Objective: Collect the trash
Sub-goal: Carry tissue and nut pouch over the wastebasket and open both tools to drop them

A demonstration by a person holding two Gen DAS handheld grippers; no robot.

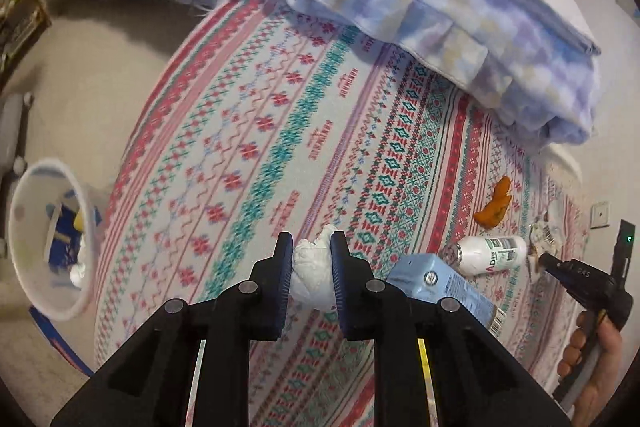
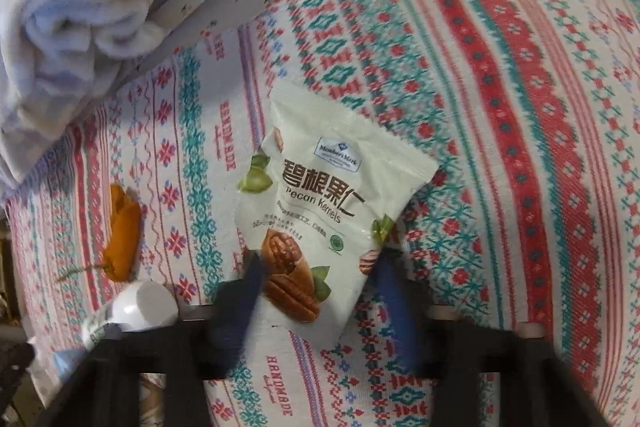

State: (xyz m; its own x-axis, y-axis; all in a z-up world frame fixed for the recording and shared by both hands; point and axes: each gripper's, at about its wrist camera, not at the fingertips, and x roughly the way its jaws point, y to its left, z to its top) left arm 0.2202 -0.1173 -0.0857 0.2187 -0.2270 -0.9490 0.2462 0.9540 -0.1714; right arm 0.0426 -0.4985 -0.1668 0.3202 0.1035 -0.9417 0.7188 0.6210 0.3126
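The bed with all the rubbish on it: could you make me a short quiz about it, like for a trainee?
1. True or false: the left gripper is shut on a crumpled white tissue.
2. What is the right gripper shut on? A) pecan packet B) orange peel C) white bottle
3. Fill in: off the bed's edge, in the left wrist view, stands a white ____ that already holds some trash.

Key: 1 true; 2 A; 3 bin.
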